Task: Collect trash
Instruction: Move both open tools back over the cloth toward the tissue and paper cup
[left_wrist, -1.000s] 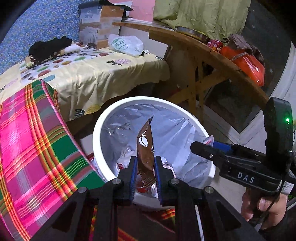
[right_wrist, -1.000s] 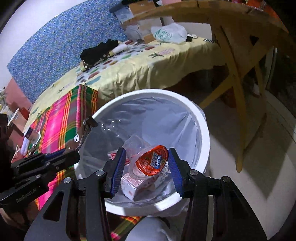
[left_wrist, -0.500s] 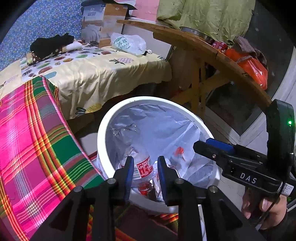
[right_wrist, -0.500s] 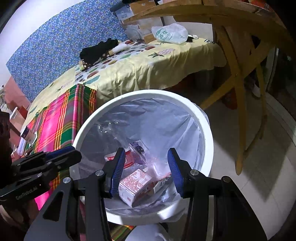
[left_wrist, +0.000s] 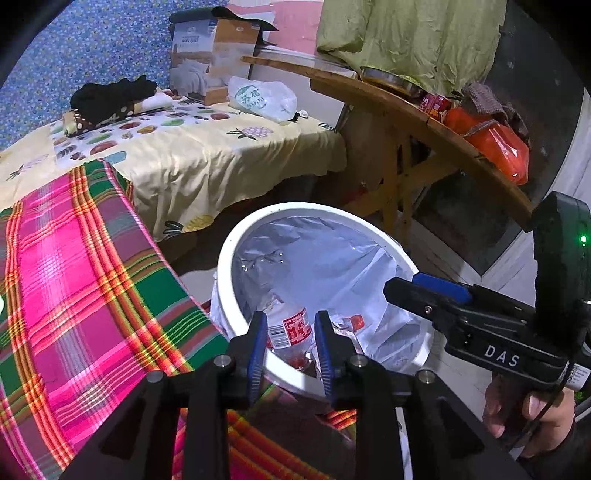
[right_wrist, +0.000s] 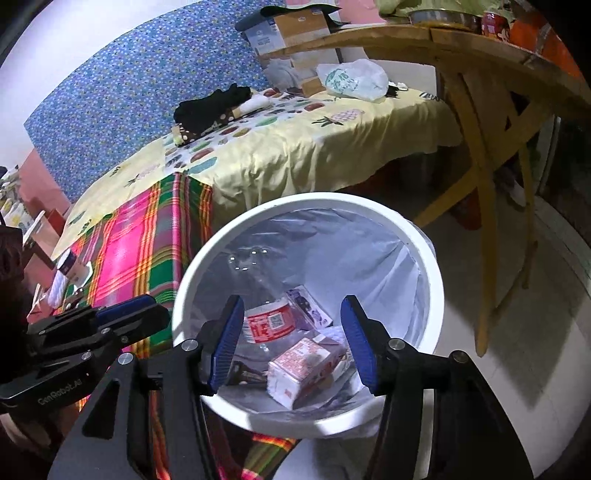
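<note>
Both grippers have let go: left gripper (left_wrist: 289, 343) is empty and slightly apart, right gripper (right_wrist: 291, 341) opening over nothing; their trash now lies below in the bin (right_wrist: 424, 258), so fetch more

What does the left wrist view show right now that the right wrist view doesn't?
Left wrist only: the hand on the right gripper's handle, and an orange bag on the wooden table.

Right wrist only: a pink-and-white carton and a small purple box in the bin, and the right gripper, its jaws opening, nothing between them.

Both: the white lined bin, a red-labelled bottle inside, the plaid cloth.
</note>
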